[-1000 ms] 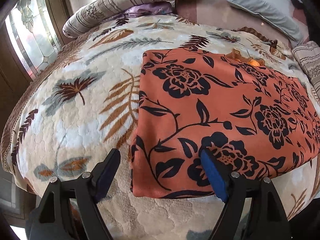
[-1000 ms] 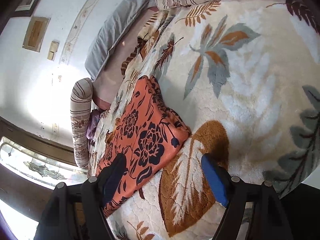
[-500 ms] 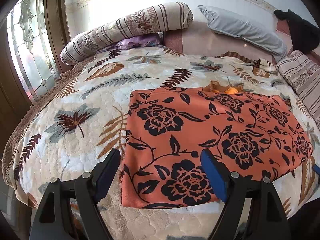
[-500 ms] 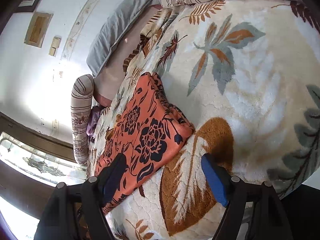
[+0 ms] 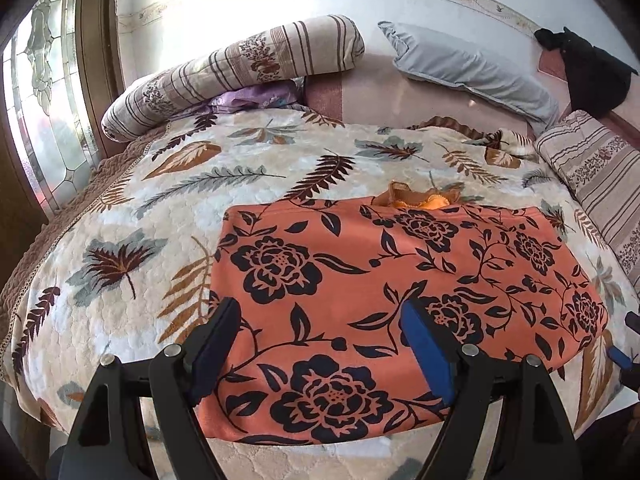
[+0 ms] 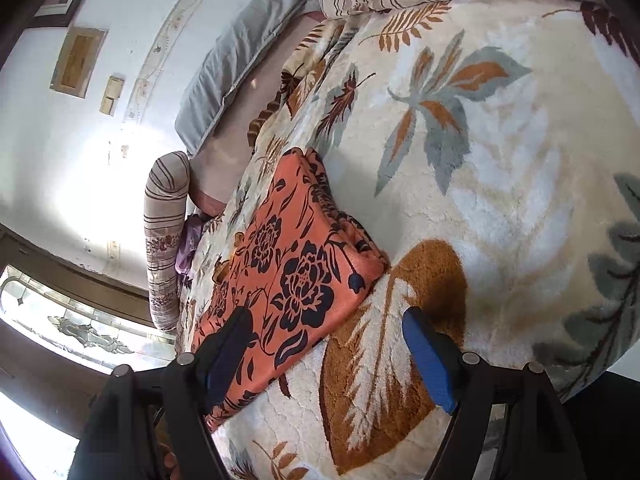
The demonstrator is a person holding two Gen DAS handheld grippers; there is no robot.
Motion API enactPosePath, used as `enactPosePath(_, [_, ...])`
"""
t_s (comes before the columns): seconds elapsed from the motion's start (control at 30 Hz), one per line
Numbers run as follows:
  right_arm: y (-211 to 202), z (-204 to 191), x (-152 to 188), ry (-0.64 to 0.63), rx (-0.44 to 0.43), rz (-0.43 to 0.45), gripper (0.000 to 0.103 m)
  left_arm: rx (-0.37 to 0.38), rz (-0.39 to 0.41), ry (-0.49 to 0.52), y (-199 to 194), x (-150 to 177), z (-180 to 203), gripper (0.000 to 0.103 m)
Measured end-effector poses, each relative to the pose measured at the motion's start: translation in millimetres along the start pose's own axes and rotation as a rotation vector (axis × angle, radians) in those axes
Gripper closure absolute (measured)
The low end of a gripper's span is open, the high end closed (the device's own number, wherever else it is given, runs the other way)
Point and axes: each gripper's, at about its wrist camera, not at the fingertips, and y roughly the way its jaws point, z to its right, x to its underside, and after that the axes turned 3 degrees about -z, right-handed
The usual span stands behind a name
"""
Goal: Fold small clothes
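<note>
Since the earlier frame the left gripper (image 5: pixel 320 344) has been rising and tipping back, so more of the wall and pillows is showing above the bed, while the right gripper (image 6: pixel 324 352) has been staying put.

The cloth (image 5: pixel 400 300), an orange piece with dark flowers, is lying flat in a folded rectangle on the blanket (image 5: pixel 168 208), near the bed's front edge. A bit of plain orange fabric is peeking out at its far edge. It is looking thin, soft and limp, probably light, with a slight sheen that may make it slide on itself; the layers could slip apart if only the top one is pinched. The best hold is likely a corner or a folded edge, taking all layers together.

The left gripper is hovering over the cloth's near-left part, jaws standing wide, nothing between them. The right gripper is hanging by the cloth's right corner (image 6: pixel 372 268), jaws also wide and empty, one finger over the cloth, the other over the blanket.

Beyond, a striped bolster (image 5: pixel 240 68) and a grey pillow (image 5: pixel 472 68) are leaning at the head of the bed.
</note>
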Motion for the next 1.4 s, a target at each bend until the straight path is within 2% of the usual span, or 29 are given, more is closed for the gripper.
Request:
enactPosePath(0.07, [0.5, -0.7, 0.0, -0.006, 0.005, -0.002, 0.023, -0.012, -0.071, 0.014, 23.7, 6.7, 3.8, 0.020])
enactPosePath(0.13, [0.4, -1.0, 0.2, -0.009, 0.008, -0.002, 0.023, -0.036, -0.194, 0.026, 53.2, 17.7, 4.5, 0.020])
enactPosePath(0.2, [-0.1, -0.8, 0.5, -0.010, 0.010, -0.001, 0.023, -0.031, -0.148, 0.019, 50.0, 22.2, 3.0, 0.018])
enactPosePath(0.27, [-0.4, -0.6, 1.1, -0.010, 0.012, 0.001, 0.023, -0.033, -0.153, 0.038, 43.7, 19.2, 5.0, 0.019])
enactPosePath(0.43, [2.0, -1.7, 0.6, -0.014, 0.021, -0.001, 0.023, -0.043, -0.008, 0.011, 13.8, 11.4, -3.9, 0.018])
enactPosePath(0.47, [2.3, -2.3, 0.3, -0.018, 0.022, -0.001, 0.023, -0.048, -0.020, -0.011, 18.7, 12.8, -8.8, 0.017])
enactPosePath(0.5, [2.5, -2.3, 0.1, -0.019, 0.022, -0.001, 0.023, -0.050, -0.063, -0.027, 29.5, 15.6, -13.6, 0.017])
enactPosePath(0.53, [2.2, -2.4, 0.3, -0.016, 0.023, 0.000, 0.023, -0.060, -0.140, -0.033, 46.4, 19.9, -18.0, 0.017])
enactPosePath(0.57, [1.5, -2.7, 0.4, -0.012, 0.023, 0.003, 0.023, -0.061, -0.176, -0.015, 56.5, 24.3, -18.9, 0.016])
enactPosePath(0.6, [0.3, -2.4, 0.3, -0.006, 0.019, 0.007, 0.023, -0.078, -0.129, 0.012, 49.4, 24.8, -15.6, 0.016])
enactPosePath(0.63, [-1.0, -2.2, 0.1, 0.001, 0.012, 0.010, 0.023, -0.092, -0.126, 0.031, 43.1, 22.7, -11.4, 0.016])
enactPosePath(0.7, [-4.9, -3.2, 0.6, 0.014, -0.018, 0.014, 0.023, -0.049, -0.102, 0.027, 28.9, 17.3, -7.7, 0.016])
enactPosePath(0.8, [-6.6, -9.8, 2.7, 0.041, -0.097, -0.008, 0.023, -0.029, -0.039, 0.013, 10.4, 9.5, -2.9, 0.016])
enactPosePath(0.97, [17.1, -22.1, 5.3, 0.130, -0.185, -0.088, 0.023, 0.024, -0.031, -0.016, 11.5, -5.1, 14.3, 0.016])
enactPosePath(1.07, [38.3, -21.7, 0.6, 0.207, -0.180, -0.101, 0.023, 0.035, -0.030, -0.022, 19.3, -11.0, 29.1, 0.016])
enactPosePath(1.17, [59.5, -17.4, -5.7, 0.275, -0.086, -0.107, 0.023, 0.047, -0.034, -0.028, 24.2, -14.4, 42.9, 0.016])
enactPosePath(1.27, [63.8, -11.5, -6.5, 0.366, -0.071, -0.077, 0.023, 0.038, -0.043, -0.048, 30.8, -17.3, 49.5, 0.016])
enactPosePath(1.4, [61.6, -17.5, -8.9, 0.369, -0.032, -0.056, 0.023, 0.017, -0.066, -0.098, 37.5, -19.9, 44.2, 0.016])
